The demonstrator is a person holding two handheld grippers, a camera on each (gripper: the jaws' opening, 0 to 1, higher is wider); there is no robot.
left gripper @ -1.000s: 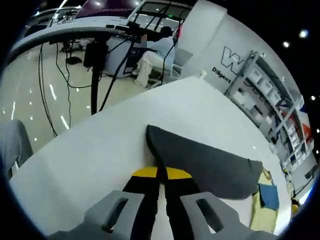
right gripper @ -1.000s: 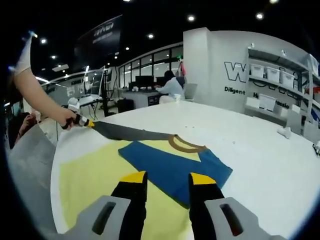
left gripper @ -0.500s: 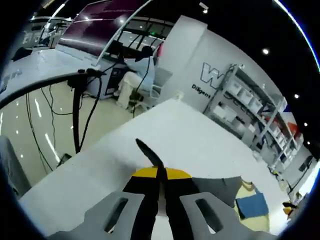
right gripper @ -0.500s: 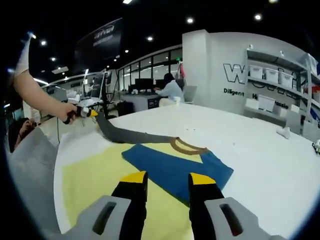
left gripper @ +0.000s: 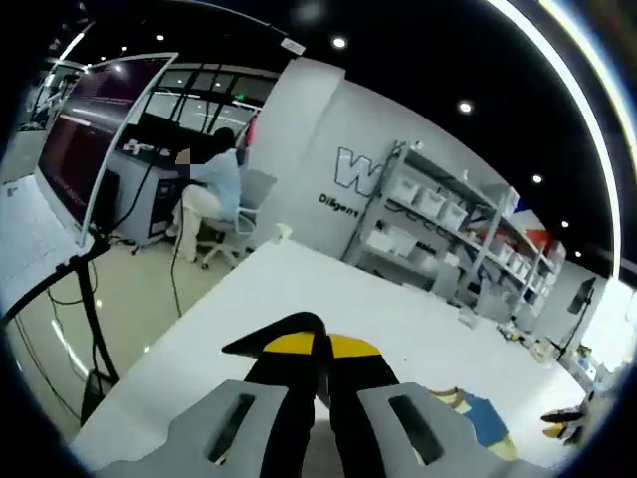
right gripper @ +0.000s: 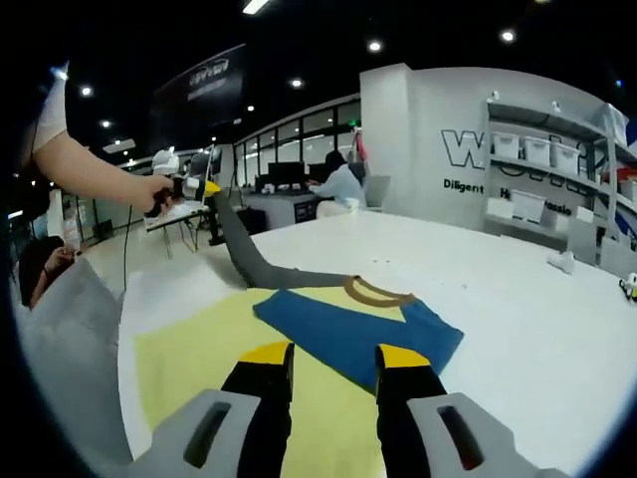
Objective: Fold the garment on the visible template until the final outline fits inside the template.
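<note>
- The garment (right gripper: 348,324) is laid on the yellow template (right gripper: 199,368), which lies on the white table (right gripper: 518,329). In the right gripper view its blue body and brown collar (right gripper: 376,293) are seen near the middle.
- A grey part (right gripper: 254,261) of the garment is lifted up and to the far left, where it is held by the left gripper (right gripper: 204,189).
- In the left gripper view the jaws of the left gripper (left gripper: 317,349) are closed together, and a dark fold of cloth (left gripper: 269,337) is pinched at the tips.
- The right gripper (right gripper: 328,360) is held over the near part of the template. Its jaws stand apart with nothing between them.
- The cloth is judged to be light and soft. It hangs and bends freely from the held point, so it probably drapes rather than keeps a shape.
- A hold at an edge or a corner is judged best, because a grip in the middle would bunch the cloth.
- Slipping from a thin pinch is possible, so a firm hold is needed.
</note>
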